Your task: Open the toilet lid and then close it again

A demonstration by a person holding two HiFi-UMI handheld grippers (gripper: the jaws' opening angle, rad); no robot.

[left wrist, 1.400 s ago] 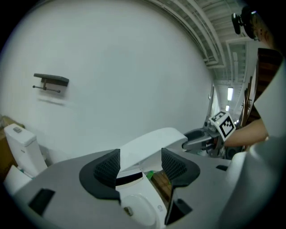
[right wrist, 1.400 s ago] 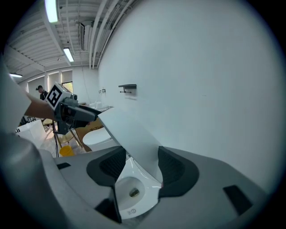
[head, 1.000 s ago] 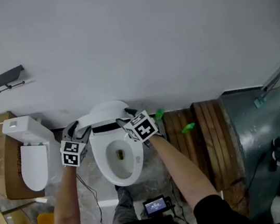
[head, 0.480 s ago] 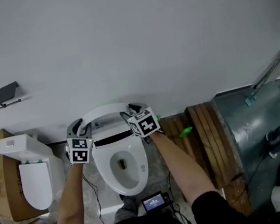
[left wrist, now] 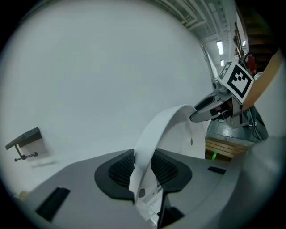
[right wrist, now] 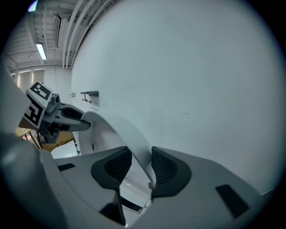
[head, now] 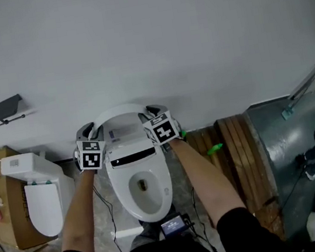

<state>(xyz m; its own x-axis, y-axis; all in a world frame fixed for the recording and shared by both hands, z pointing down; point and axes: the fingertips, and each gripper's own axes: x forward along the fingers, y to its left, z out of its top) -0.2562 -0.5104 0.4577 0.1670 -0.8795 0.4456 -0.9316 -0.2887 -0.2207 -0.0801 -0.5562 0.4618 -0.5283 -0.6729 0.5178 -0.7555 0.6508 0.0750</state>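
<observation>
**Item 1: toilet lid** (head: 122, 117). White, raised and standing near upright at the back of the toilet bowl (head: 148, 210), close to the pale wall (head: 150, 40). Its two side edges are taken by the grippers, one each side, near the top.

**Item 2: left gripper** (head: 85, 131). At the lid's left edge. In the left gripper view the rim runs straight down between the two dark pads (left wrist: 117, 172) and fills the gap between them. The jaws are closing, with both pads on the rim.

**Item 3: right gripper** (head: 153, 112). At the lid's right edge, level with the left one. In the right gripper view the rim passes between the pads (right wrist: 166, 169) and lies against the one on that view's right. The jaws are closing; a firm clamp from the other pad does not show.

**Item 4: surroundings.** Second toilet (head: 38, 195) on a cardboard box (head: 3, 200), well to the left. Black wall bracket (head: 2, 110) above it. Wooden slats (head: 233, 152) and a grey metal drum (head: 285, 144) to the right. Small lit screen (head: 173, 226) at the foot of the bowl.
</observation>
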